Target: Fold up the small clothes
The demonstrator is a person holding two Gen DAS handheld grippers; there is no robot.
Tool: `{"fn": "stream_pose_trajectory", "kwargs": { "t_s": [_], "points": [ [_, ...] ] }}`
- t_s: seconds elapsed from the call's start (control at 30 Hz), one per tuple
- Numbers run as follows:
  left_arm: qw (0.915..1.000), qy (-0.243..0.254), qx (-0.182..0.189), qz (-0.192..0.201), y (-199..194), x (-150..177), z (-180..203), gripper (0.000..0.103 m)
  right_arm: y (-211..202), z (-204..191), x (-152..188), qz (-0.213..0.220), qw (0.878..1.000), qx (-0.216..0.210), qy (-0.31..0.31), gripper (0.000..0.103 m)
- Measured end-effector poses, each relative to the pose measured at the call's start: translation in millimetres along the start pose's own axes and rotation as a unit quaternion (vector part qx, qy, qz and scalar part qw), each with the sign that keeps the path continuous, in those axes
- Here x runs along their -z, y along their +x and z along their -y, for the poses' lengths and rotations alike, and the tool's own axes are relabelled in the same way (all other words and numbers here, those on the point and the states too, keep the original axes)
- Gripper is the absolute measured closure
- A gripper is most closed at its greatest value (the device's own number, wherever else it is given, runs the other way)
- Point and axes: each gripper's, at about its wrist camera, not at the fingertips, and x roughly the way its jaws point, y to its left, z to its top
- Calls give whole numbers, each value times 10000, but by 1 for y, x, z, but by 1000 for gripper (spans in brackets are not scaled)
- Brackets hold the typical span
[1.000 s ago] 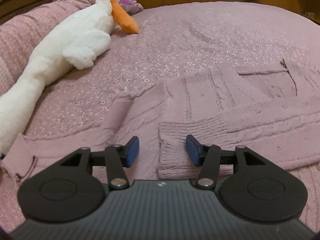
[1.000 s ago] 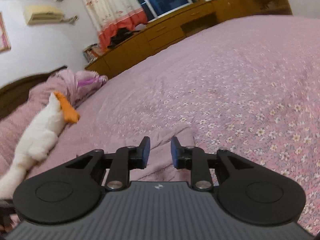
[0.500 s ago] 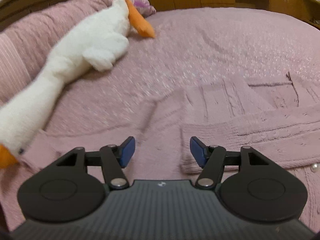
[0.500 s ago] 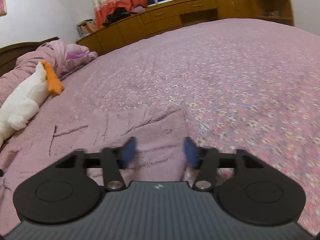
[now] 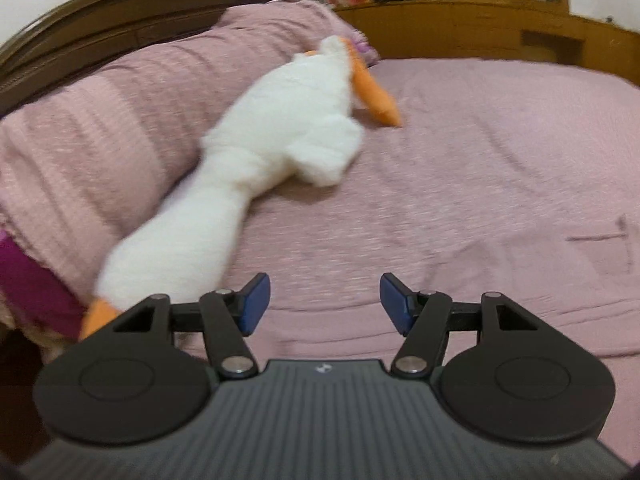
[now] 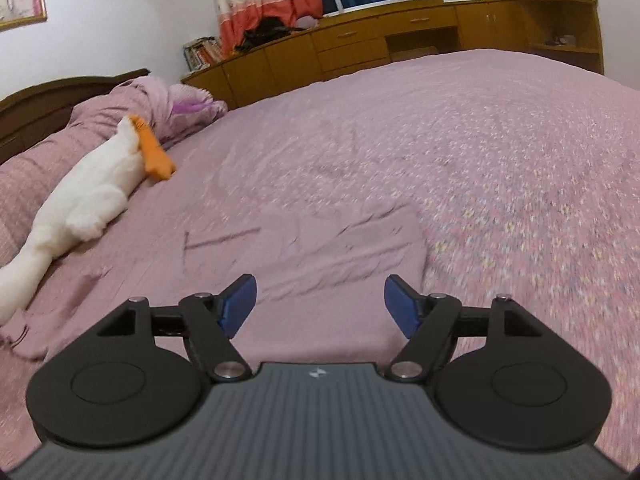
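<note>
A small pink knitted cardigan [image 6: 320, 248] lies flat on the pink flowered bedspread [image 6: 500, 152], close to the same colour. In the left wrist view it [image 5: 500, 272] fills the lower right, blurred. My left gripper [image 5: 324, 304] is open and empty, just above the cardigan's left part. My right gripper [image 6: 320, 304] is open and empty, above the cardigan's near right part.
A long white plush goose with an orange beak [image 5: 272, 152] lies along the pink pillows [image 5: 100, 136] at the left; it also shows in the right wrist view [image 6: 92, 192]. A wooden headboard [image 5: 120, 12] and low wooden cabinets [image 6: 400, 40] border the bed.
Both grippers have opened wider and drawn back from the cardigan. The right gripper, near shut a second ago, is now open. The left view has swung left toward the goose and pillows.
</note>
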Motion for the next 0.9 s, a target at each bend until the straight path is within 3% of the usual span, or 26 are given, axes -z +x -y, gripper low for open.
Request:
{"fn": "stream_pose_trajectory", "kwargs": {
  "t_s": [0.13,0.37,0.5,0.67,0.9],
  "points": [
    [9996,85,-195,-186,8,1,-33,40,-24,-13,20,-117,9999,-105,71,22],
    [9951,-757,-149,-610,38,39,-71,40,-52,-33,52,10,9997,209,106,18],
    [9905,-1240,127,-576,56,69,-75,40,-54,-43,64,-77,9995,302,-105,16],
    [9824,-1726,12,-721,80,84,-74,38,-54,-58,70,-109,9981,531,-277,14],
    [9704,-2201,-113,-989,108,99,-82,38,-55,-70,69,-93,9976,508,-468,13]
  ]
}}
